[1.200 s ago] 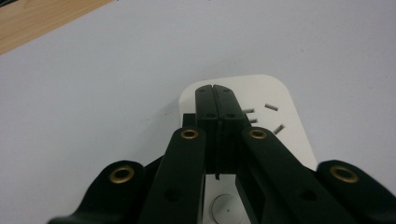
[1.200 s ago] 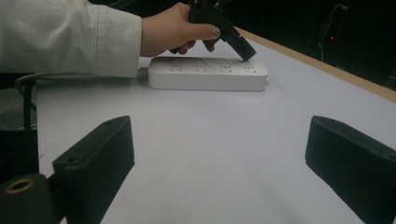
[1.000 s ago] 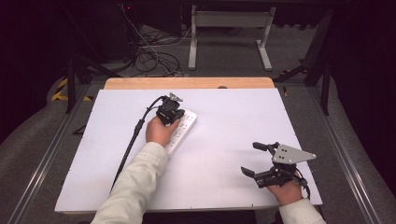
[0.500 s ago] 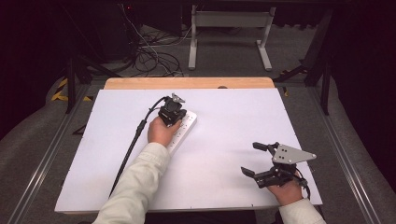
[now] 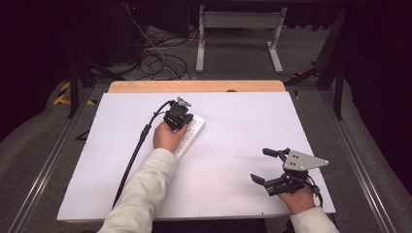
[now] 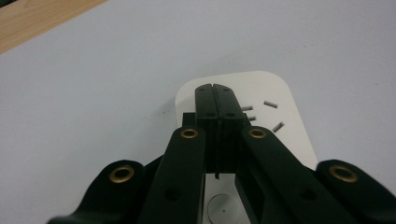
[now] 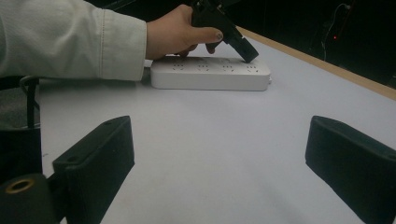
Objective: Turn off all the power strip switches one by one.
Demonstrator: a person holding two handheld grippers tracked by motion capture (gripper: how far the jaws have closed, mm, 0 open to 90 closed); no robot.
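While my left gripper (image 6: pixel 215 89) is squeezed shut, pressing the far end of the power strip (image 6: pixel 275 135), nothing is plugged in; my right gripper (image 5: pixel 270 166) waits open.

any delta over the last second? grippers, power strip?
No visible change. The left gripper keeps its shut black jaws tipped down on the white plastic power strip, and the right gripper stays open, resting apart on the white table.
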